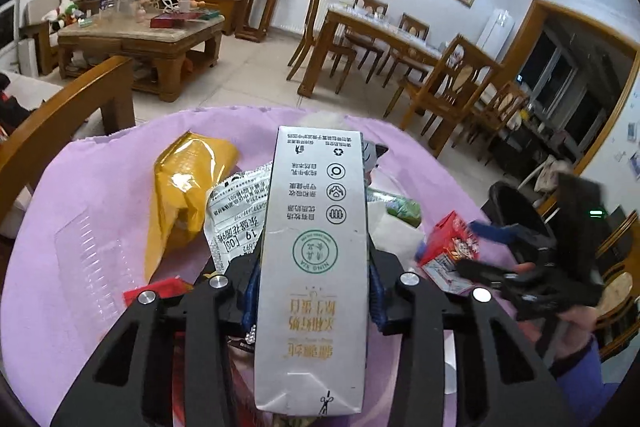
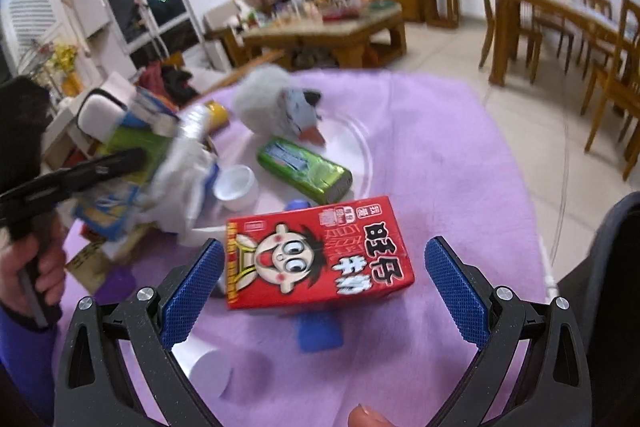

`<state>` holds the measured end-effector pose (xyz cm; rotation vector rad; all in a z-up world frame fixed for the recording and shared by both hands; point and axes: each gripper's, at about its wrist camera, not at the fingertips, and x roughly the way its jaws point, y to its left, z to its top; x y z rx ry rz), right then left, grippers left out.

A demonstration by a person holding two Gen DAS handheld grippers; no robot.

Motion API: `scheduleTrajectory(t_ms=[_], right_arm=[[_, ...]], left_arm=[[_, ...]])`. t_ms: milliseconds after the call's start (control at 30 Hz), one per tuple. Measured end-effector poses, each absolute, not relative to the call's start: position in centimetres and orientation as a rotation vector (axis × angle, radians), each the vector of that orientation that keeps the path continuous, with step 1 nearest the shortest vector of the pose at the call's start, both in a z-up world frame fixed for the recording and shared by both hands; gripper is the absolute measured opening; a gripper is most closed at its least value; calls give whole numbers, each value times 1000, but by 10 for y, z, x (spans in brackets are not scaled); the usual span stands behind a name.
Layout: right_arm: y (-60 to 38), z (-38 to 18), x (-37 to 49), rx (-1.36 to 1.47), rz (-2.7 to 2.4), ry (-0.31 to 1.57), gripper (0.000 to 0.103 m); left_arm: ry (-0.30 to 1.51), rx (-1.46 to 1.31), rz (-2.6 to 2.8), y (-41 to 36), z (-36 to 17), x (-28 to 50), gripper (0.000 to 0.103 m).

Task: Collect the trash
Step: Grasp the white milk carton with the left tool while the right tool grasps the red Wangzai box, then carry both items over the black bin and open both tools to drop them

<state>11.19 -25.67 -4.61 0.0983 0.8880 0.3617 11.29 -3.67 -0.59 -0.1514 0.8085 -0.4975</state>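
Jaws of left gripper [image 1: 314, 275] clamp silver carton [image 1: 316, 267]; right gripper [image 2: 324, 287] jaws apart around red carton [image 2: 316, 255]

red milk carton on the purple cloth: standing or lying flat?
Lying flat. The red milk carton rests on its broad side on the purple cloth, printed face up, between the open right gripper fingers, untouched.

Matt silver carton [image 1: 316, 267], glossy gold wrapper [image 1: 180, 195], fuzzy purple cloth [image 1: 92, 187].

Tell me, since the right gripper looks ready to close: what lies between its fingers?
In the right wrist view, the red milk carton lies between the open blue fingers, nearer the left one, on the purple cloth.
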Motion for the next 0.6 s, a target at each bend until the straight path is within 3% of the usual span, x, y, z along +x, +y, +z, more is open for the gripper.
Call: scheduleTrajectory(t_ms=[67,133,367,600], right_arm=[[-255,-54,120,118,362,932,99],[-254,-58,124,140,356,947,90],[-245,-48,109,169,353,880,90],[-281,8,55,316,401,694,90]], left_arm=[[780,-174,-491,-30,0,108,40],[753,-195,-489,-25,5,101,40],[664,-224,-485,-16,28,76,40],[619,-196,-520,-38,53,50,41]])
